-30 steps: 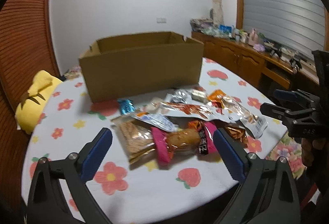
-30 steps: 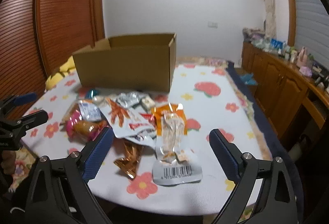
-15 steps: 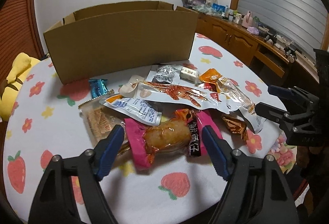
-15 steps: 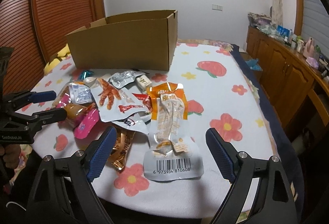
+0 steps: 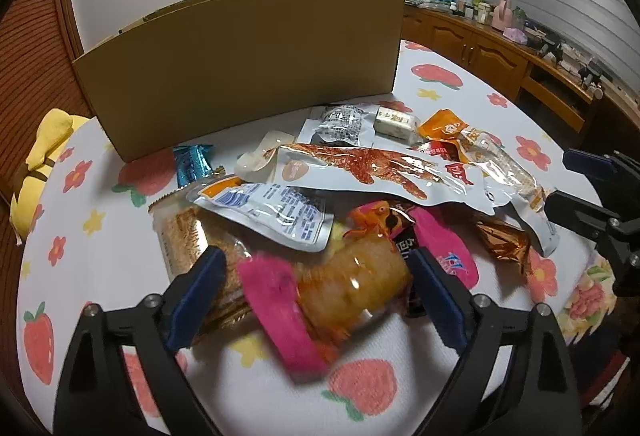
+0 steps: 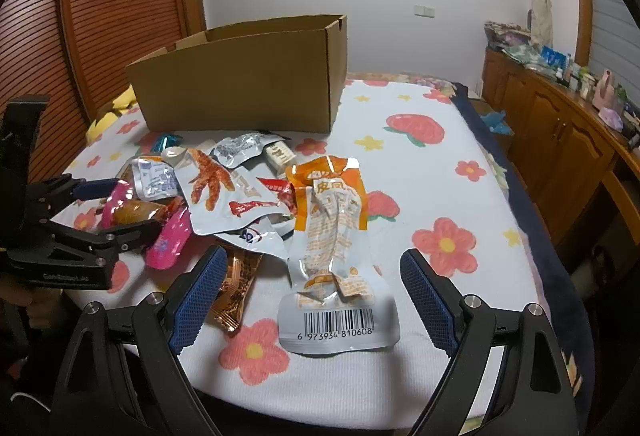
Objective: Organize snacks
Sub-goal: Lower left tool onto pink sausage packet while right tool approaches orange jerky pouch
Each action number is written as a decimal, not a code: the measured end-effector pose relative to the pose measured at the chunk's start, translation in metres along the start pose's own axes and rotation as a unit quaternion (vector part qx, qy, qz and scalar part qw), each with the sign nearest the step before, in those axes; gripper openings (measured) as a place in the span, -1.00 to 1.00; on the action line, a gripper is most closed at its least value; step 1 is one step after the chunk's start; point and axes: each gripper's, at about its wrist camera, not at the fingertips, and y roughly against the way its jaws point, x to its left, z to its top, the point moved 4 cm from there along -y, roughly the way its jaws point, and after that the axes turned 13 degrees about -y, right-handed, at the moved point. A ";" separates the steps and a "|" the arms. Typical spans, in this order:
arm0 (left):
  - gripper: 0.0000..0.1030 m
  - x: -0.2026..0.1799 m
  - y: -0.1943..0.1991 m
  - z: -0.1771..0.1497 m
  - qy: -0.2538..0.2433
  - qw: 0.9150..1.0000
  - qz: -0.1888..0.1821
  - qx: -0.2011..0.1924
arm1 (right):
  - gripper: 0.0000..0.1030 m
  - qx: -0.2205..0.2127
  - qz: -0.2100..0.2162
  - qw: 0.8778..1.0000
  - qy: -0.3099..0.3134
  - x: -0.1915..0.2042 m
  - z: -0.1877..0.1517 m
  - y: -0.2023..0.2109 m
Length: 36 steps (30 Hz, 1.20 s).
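A pile of snack packets lies on the flowered tablecloth in front of an open cardboard box [image 5: 248,64] [image 6: 244,84]. My left gripper [image 5: 316,288] is open, its jaws on either side of a pink-ended packet holding a glazed brown snack [image 5: 352,280], close to it but not clamped. That packet also shows in the right wrist view [image 6: 136,214]. My right gripper [image 6: 312,296] is open around the lower end of a clear and orange packet with a barcode [image 6: 336,256]. A big chicken-foot packet [image 5: 372,172] lies across the pile.
A yellow plush toy [image 5: 44,148] lies at the table's left edge. A wooden sideboard [image 6: 560,140] with clutter stands to the right. A small blue candy [image 5: 192,164], a silver packet [image 5: 340,122] and a copper-coloured wrapper [image 6: 236,292] lie in the pile.
Both grippers moved down and forward toward the pile. The left jaws now flank the pink-ended packet; the right jaws now flank the barcode packet.
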 end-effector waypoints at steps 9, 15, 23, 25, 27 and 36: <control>0.30 -0.015 0.006 -0.001 -0.030 0.999 -0.006 -0.023 | 0.75 0.007 -0.002 1.000 0.005 -0.001 0.003 -0.007; 0.18 -0.018 0.007 -0.003 -0.021 0.999 -0.025 -0.035 | 0.75 0.019 -0.002 1.000 0.006 -0.005 0.006 -0.016; 0.17 -0.013 0.012 -0.008 -0.006 0.999 -0.037 -0.037 | 0.71 0.067 0.022 0.997 -0.010 -0.014 0.015 -0.047; 0.17 -0.011 0.013 -0.009 -0.002 0.998 -0.040 -0.038 | 0.67 0.074 0.021 0.997 -0.003 -0.011 0.017 -0.051; 0.17 -0.009 0.014 -0.009 0.002 0.998 -0.040 -0.039 | 0.63 0.076 0.014 0.997 0.007 -0.010 0.020 -0.054; 0.17 -0.004 0.024 -0.009 0.012 0.998 -0.042 -0.052 | 0.55 0.092 -0.001 0.996 0.023 -0.017 0.026 -0.058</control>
